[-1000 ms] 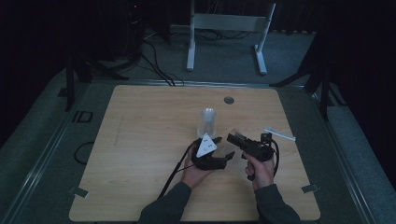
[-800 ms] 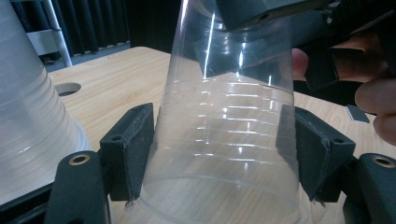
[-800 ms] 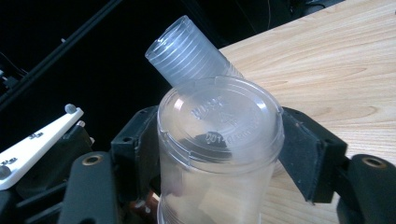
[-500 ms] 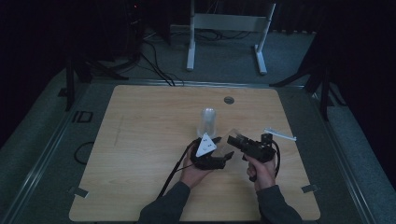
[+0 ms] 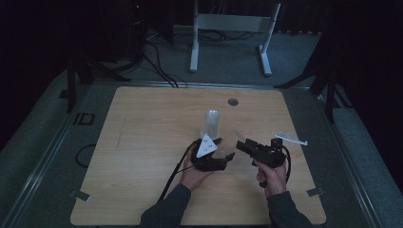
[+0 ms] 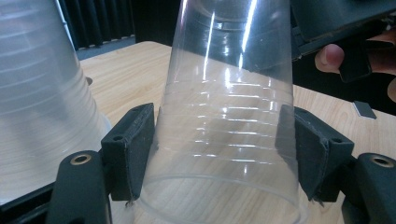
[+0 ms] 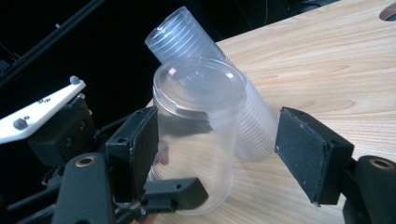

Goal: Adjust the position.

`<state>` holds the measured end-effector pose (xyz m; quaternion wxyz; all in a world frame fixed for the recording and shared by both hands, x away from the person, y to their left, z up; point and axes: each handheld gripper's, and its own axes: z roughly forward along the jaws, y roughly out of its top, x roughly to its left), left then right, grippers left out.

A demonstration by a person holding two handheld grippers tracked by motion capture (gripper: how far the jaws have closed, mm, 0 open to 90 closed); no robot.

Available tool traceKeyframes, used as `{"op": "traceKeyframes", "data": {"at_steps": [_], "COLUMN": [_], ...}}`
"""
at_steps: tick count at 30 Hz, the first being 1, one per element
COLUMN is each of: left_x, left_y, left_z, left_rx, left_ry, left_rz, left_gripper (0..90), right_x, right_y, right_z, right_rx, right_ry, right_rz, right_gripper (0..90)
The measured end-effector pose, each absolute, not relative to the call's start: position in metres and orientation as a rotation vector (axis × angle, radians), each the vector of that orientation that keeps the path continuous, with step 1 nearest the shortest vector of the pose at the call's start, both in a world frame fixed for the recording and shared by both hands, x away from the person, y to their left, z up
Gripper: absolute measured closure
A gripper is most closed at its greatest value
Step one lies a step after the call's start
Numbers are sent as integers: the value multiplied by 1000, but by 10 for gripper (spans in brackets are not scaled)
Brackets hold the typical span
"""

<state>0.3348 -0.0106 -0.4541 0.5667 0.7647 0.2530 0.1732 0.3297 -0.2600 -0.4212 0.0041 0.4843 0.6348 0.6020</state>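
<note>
1. My left gripper (image 6: 219, 154) clamped a clear plastic cup (image 6: 229, 116), upside down, above the table (image 5: 142, 142).
2. My right gripper's (image 7: 217, 149) jaws had just opened, flanking the cup without gripping.
3. A stack of cups (image 7: 205, 70) stood just behind.

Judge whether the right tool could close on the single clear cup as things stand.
Probably yes: the clear cup, clamped in the left tool, sits between the open right tool pads, with only the cup stack behind.

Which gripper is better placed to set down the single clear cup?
Probably the left gripper: its pads already clamp the cup. The right gripper has just been opening, with its jaws apart from the cup.
</note>
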Motion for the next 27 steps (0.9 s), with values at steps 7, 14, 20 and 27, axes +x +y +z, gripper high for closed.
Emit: {"op": "traceKeyframes", "data": {"at_steps": [7,14,20,27], "left_x": [338,338,340,340], "left_y": [-3,1,6,10], "left_z": [-450,-446,-445,-442], "left_rx": [1814,1842,1856,1869], "left_ry": [594,572,577,572], "left_rz": [404,388,380,375], "left_gripper": [294,294,294,294], "right_x": [328,329,330,331], "right_y": [-267,-271,-271,-272], "right_z": [-425,-427,-426,-424], "right_rx": [1510,1501,1474,1441], "right_ry": [2011,2042,2100,2137], "right_rz": [1862,1822,1746,1677], "right_gripper": [329,354,345,340]}}
